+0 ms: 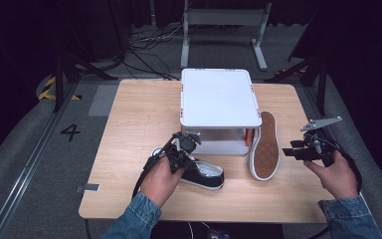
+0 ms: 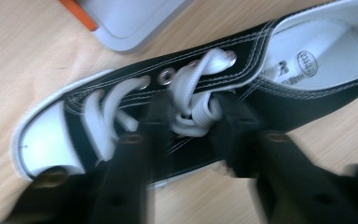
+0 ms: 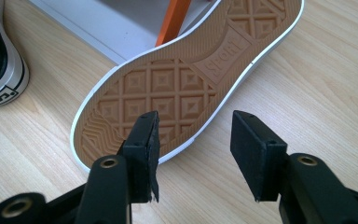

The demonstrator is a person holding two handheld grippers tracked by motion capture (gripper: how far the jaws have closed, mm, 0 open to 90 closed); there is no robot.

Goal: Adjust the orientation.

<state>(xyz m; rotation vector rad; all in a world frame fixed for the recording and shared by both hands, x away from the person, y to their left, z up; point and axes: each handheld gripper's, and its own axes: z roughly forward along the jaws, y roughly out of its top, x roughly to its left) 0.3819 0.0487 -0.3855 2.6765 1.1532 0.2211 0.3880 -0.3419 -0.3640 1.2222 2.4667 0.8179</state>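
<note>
A black canvas shoe (image 1: 206, 175) with white laces (image 2: 196, 114) stands upright on the table, in front of the white stand. My left gripper (image 1: 186, 158) comes down on its lace area. In the left gripper view the jaws (image 2: 193, 121) pinch the bunched laces from both sides. The second shoe (image 1: 265, 147) lies sole up at the stand's right, its tan sole (image 3: 177, 79) facing the camera. My right gripper (image 1: 292, 151) hovers to the right of that shoe, open and with nothing in it (image 3: 193, 135).
A white two-level stand (image 1: 219, 97) with orange posts (image 3: 172, 21) sits at the middle back of the wooden table (image 1: 139, 119). The black shoe's heel (image 3: 0, 70) lies left of the overturned sole. Bare wood spreads at left and front right.
</note>
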